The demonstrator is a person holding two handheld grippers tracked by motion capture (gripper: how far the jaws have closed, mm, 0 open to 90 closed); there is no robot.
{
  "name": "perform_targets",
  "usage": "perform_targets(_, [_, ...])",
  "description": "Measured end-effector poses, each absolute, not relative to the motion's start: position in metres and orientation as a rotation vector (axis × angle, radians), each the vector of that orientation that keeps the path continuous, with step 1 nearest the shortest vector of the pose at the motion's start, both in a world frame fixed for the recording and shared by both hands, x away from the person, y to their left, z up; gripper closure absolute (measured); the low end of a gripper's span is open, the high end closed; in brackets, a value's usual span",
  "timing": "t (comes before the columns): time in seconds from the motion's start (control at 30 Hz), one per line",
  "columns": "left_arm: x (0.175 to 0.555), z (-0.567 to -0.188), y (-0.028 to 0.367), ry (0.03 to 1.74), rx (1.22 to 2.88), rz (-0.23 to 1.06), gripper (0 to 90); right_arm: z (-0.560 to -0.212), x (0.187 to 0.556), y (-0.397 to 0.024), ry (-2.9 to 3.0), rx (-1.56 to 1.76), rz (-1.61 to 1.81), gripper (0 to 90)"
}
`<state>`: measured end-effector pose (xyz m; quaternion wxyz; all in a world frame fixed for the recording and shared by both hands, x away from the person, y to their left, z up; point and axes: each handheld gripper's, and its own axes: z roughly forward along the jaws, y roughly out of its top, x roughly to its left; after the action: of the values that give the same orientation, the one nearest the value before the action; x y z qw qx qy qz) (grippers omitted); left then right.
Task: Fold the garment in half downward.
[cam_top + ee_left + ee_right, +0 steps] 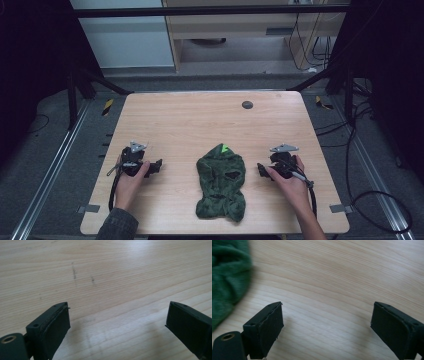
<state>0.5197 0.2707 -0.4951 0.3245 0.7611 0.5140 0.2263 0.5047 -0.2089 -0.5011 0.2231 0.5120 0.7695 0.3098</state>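
A dark green knitted garment (220, 182), crumpled, with a small bright green tag at its top, lies on the wooden table (200, 120) near the front middle. My left gripper (159, 165) rests on the table to its left, jaws pointing toward it, open and empty; in its own view the left gripper (117, 322) has bare wood between the jaws. My right gripper (260, 169) sits to the right of the garment, also open. In its own view the right gripper (327, 322) holds nothing, and the garment's edge (227, 277) lies at the upper left.
A small dark round disc (247, 105) is set in the table near its far edge. Cables trail on the floor to the right (380, 200). Black frame posts stand at both far corners.
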Motion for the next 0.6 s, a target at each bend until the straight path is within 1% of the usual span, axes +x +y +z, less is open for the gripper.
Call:
perform_targets(0.07, [0.518, -0.492, 0.265, 1.316, 2.011, 0.583, 4.3, -0.498, 0.503, -0.204, 2.153, 1.395, 0.877, 14.8])
perform_targets(0.1, [0.518, -0.492, 0.265, 1.316, 2.011, 0.583, 4.3, -0.498, 0.503, -0.204, 2.153, 1.395, 0.877, 14.8])
perform_targets(0.13, [0.518, -0.488, 0.26, 1.284, 2.006, 0.557, 4.4, -0.496, 0.502, -0.2, 2.176, 1.371, 0.902, 19.8])
perform_targets(0.2, [0.519, -0.484, 0.254, 1.254, 2.006, 0.528, 4.7, -0.495, 0.503, -0.196, 2.215, 1.345, 0.888, 22.8])
perform_targets(0.23, [0.52, -0.482, 0.251, 1.236, 2.016, 0.517, 5.2, -0.494, 0.504, -0.194, 2.235, 1.332, 0.882, 26.0])
perform_targets(0.27, [0.52, -0.482, 0.251, 1.236, 2.016, 0.517, 5.6, -0.494, 0.504, -0.194, 2.235, 1.332, 0.882, 26.0])
perform_targets(0.33, [0.526, -0.477, 0.242, 1.214, 2.039, 0.481, 5.7, -0.49, 0.505, -0.191, 2.258, 1.32, 0.897, 31.5])
perform_targets(0.37, [0.531, -0.473, 0.236, 1.198, 2.054, 0.469, 7.5, -0.486, 0.508, -0.189, 2.289, 1.302, 0.91, 36.4])
perform_targets(0.4, [0.534, -0.471, 0.232, 1.19, 2.062, 0.453, 8.1, -0.485, 0.509, -0.188, 2.301, 1.3, 0.913, 37.1])
perform_targets(0.47, [0.539, -0.467, 0.224, 1.161, 2.087, 0.426, 9.0, -0.482, 0.513, -0.185, 2.339, 1.276, 0.909, 42.8])
perform_targets(0.5, [0.539, -0.467, 0.224, 1.161, 2.087, 0.426, 9.6, -0.481, 0.514, -0.183, 2.352, 1.274, 0.915, 42.8])
perform_targets(0.57, [0.544, -0.464, 0.214, 1.135, 2.112, 0.412, 9.8, -0.48, 0.517, -0.181, 2.374, 1.269, 0.911, 46.4])
perform_targets(0.6, [0.548, -0.462, 0.206, 1.115, 2.131, 0.399, 11.9, -0.477, 0.52, -0.177, 2.401, 1.252, 0.912, 50.9])
